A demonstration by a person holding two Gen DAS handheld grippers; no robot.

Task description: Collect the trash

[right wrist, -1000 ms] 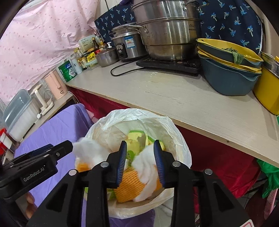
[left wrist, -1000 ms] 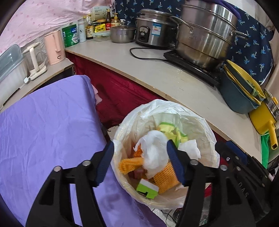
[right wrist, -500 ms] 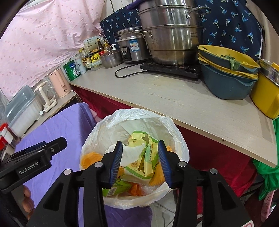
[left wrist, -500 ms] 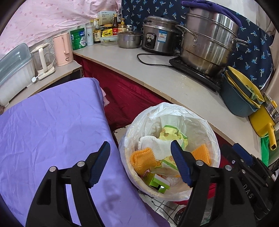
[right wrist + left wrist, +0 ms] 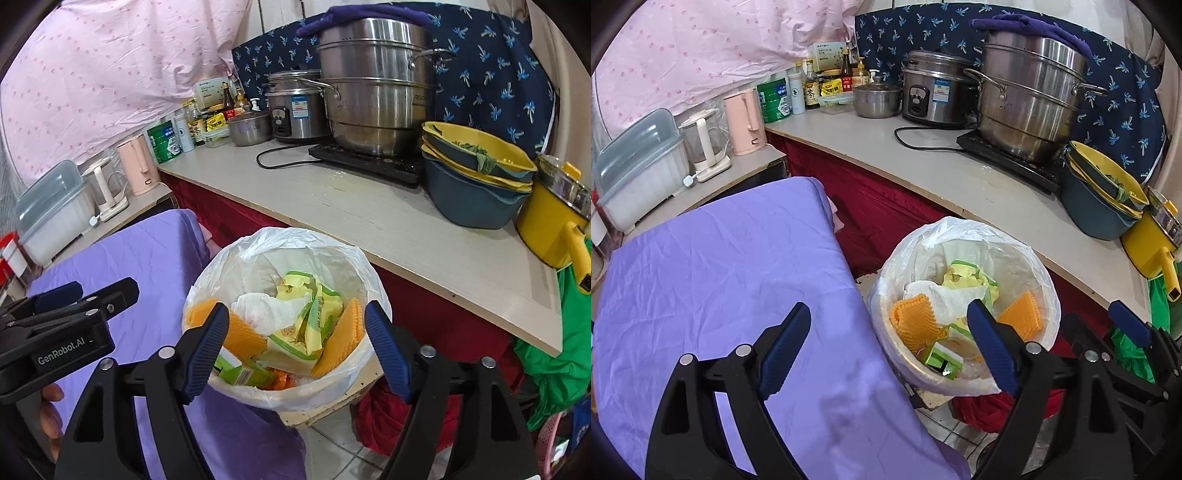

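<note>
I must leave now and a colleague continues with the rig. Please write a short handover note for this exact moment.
Left gripper: open, empty, above the edge of the purple cloth, beside the bin.
Right gripper: open, empty, above the trash bin.
In the bin: white tissue, yellow-green wrappers, orange foam nets, a green carton.
Done: this trash lies inside the bag.
Left: no loose trash shows on the cloth or counter; check outside these views.

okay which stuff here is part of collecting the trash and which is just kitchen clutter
Part of the job: trash bin, white tissue, yellow-green wrappers, orange foam nets, green carton.

Just lying about: steamer pot, rice cooker, stacked basins, pink kettle.
</note>
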